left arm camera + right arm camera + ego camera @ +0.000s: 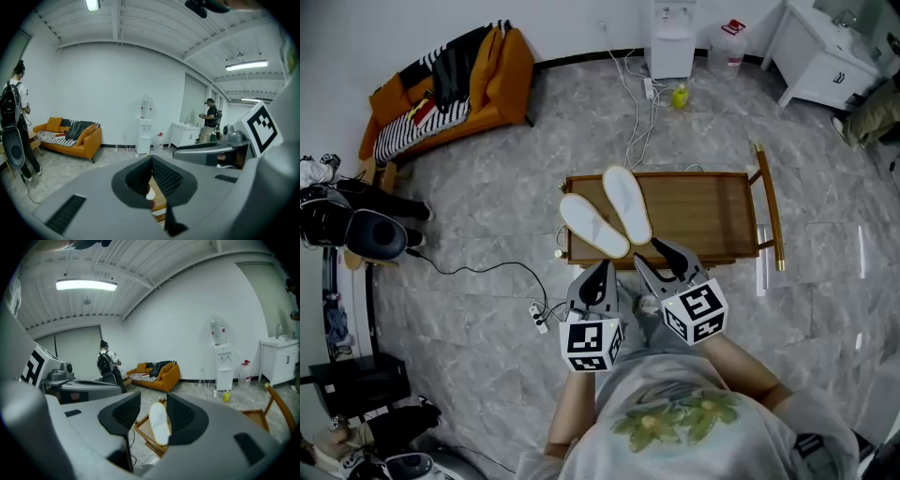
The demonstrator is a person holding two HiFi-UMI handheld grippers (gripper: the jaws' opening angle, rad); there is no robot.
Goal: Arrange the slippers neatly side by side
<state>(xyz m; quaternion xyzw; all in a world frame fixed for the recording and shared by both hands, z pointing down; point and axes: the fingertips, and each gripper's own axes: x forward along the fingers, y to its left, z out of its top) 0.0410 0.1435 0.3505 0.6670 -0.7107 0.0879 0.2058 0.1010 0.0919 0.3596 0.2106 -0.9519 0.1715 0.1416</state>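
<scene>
Two white slippers lie soles up on the left part of a low wooden tray table (703, 211). The left slipper (593, 225) and the right slipper (627, 203) touch near their near ends and splay apart farther away. My left gripper (602, 269) hovers just off the table's near edge, shut and empty; a sliver of slipper (150, 193) shows below its tips (152, 161). My right gripper (659, 255) is open beside it, at the table's near edge. Between its spread jaws (153, 406) I see one slipper (159, 423) beyond them, untouched.
An orange sofa (455, 89) stands at the back left. A water dispenser (673, 42), a yellow bottle (680, 96) and a white cabinet (825, 56) line the far wall. Cables (642, 112) run to the table, and a power strip (539, 319) lies by my left gripper. A person (356, 225) stands at far left.
</scene>
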